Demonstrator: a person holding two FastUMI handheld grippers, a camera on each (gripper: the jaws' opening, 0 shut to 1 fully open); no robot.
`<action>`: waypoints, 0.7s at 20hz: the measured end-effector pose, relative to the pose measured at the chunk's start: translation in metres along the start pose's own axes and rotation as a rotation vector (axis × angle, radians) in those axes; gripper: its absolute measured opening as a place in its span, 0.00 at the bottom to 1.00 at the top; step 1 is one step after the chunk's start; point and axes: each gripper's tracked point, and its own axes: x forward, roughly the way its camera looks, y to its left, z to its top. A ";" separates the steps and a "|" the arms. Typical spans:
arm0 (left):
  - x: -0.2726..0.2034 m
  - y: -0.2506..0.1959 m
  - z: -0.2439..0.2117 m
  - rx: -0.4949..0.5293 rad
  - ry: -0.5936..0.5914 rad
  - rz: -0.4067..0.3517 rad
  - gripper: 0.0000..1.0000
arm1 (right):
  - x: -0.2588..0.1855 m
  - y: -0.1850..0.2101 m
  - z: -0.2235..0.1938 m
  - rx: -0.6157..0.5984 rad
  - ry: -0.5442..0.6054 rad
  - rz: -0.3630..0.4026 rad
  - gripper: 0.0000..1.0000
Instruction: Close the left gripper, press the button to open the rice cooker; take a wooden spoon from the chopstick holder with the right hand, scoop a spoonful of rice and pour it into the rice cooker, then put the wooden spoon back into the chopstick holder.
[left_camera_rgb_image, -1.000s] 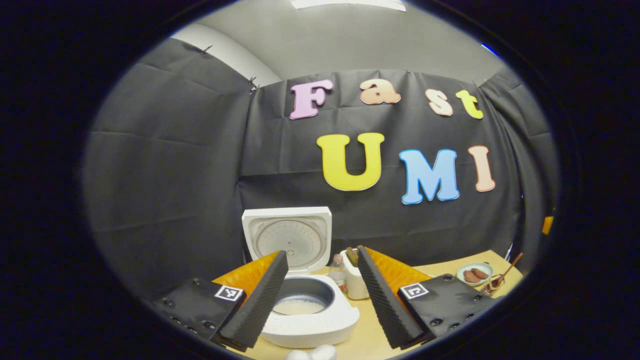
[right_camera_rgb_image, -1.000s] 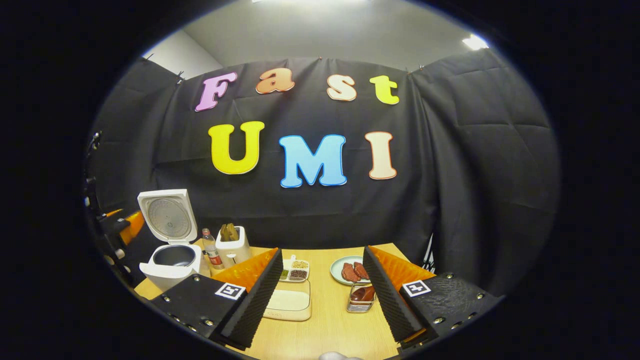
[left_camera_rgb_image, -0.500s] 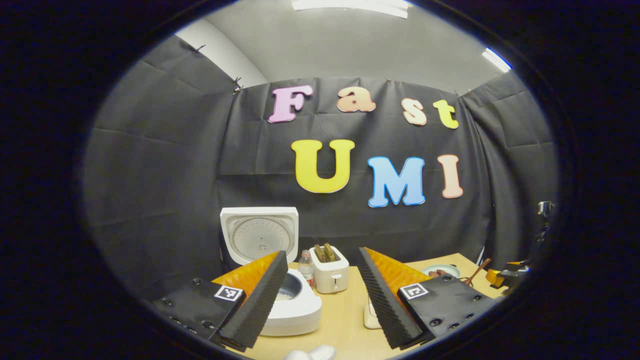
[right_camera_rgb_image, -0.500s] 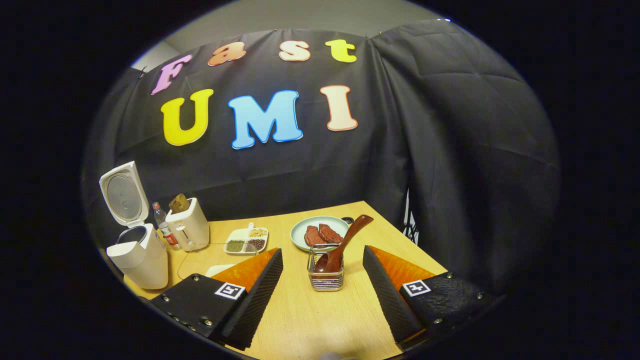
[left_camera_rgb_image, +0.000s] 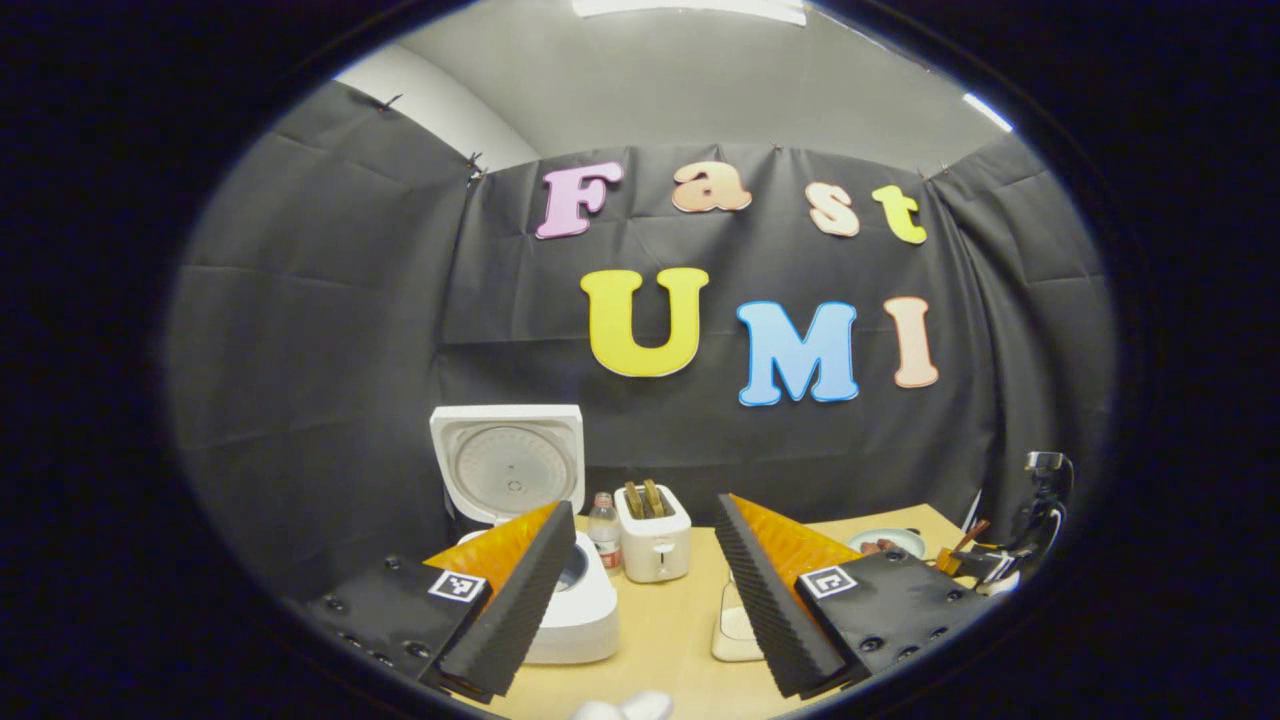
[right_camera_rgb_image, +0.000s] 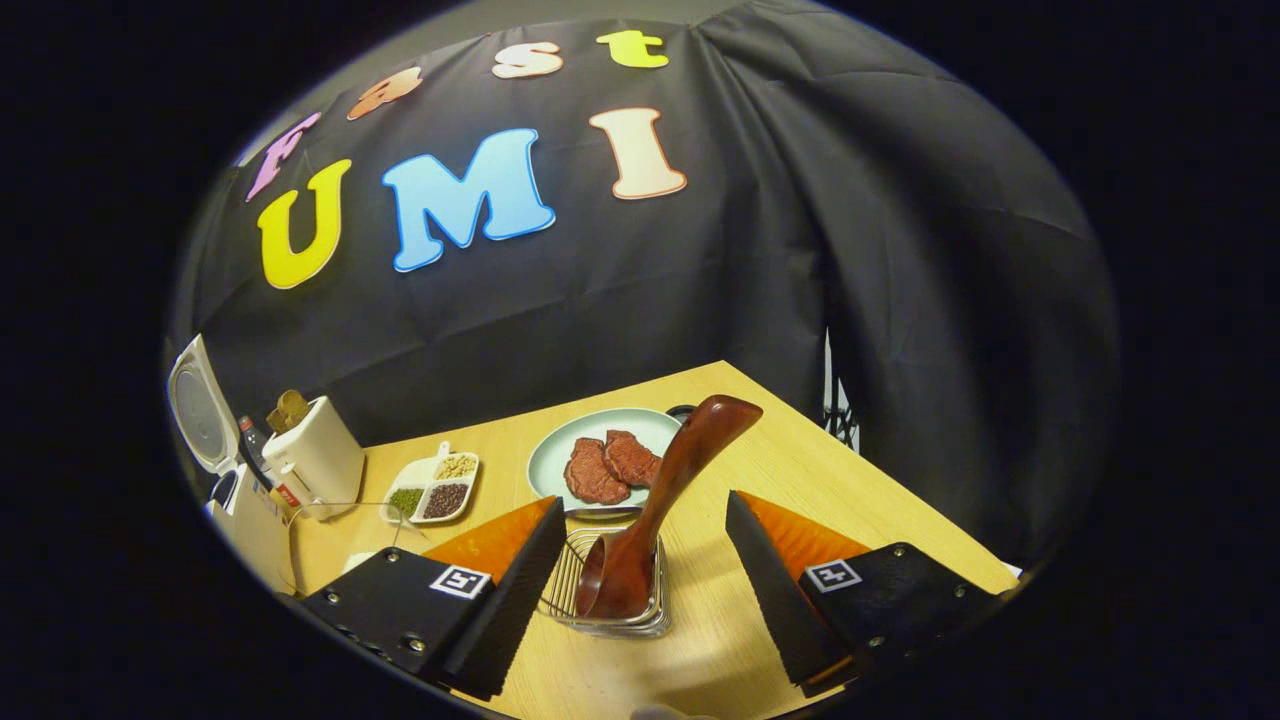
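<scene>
So the right gripper (right_camera_rgb_image: 640, 590) has swung down over the last second and now sits spread wide either side of the wire chopstick holder (right_camera_rgb_image: 610, 590), with the wooden spoon (right_camera_rgb_image: 665, 490) leaning up between the fingers but not gripped yet. The rice cooker (left_camera_rgb_image: 540, 560) lid's already up, so the grab looks next. The left gripper (left_camera_rgb_image: 635, 600) hangs wide open, holding nothing, well off; the plate of meat (right_camera_rgb_image: 560, 465) just behind crowds it, table edge near on the right.
</scene>
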 end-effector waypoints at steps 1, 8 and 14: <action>0.002 0.000 -0.001 0.002 0.003 0.006 0.99 | 0.009 -0.001 0.001 0.008 -0.001 -0.004 0.99; 0.014 -0.007 -0.007 0.027 0.023 0.032 0.96 | 0.036 -0.001 0.010 0.051 -0.004 0.018 0.97; 0.019 -0.014 -0.004 0.054 0.018 0.025 1.00 | 0.042 -0.002 0.010 0.103 0.031 0.031 0.22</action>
